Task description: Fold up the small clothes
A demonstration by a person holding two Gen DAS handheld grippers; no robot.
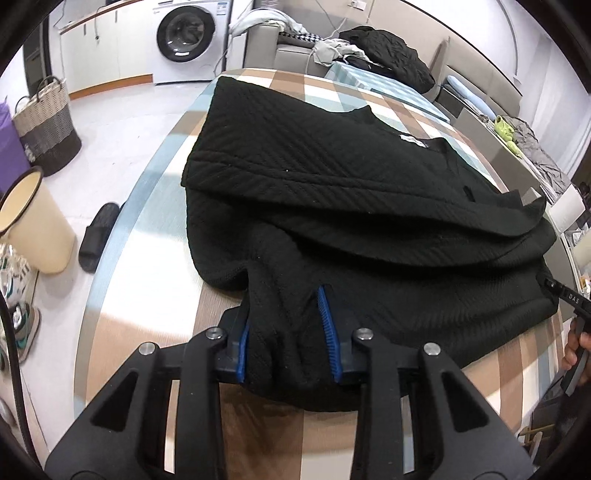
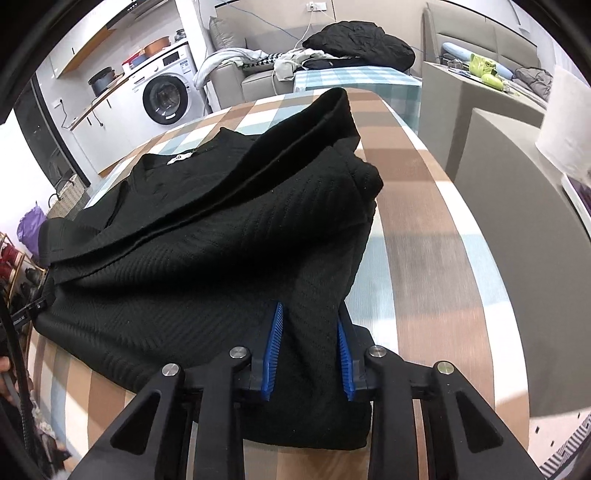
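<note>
Both tools, left (image 1: 286, 332) and right (image 2: 310, 343), pinch the near hem of the black ribbed knit top (image 1: 332, 177); its length runs away toward the checked desk's (image 1: 147, 258) far edge.

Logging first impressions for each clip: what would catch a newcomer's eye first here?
A big black sweater lies partly folded across the checked tablecloth, filling the middle of both views. The left gripper and the right gripper each pinch a bunch of its near hem between blue pads. Behind the table stands a white washing machine.
</note>
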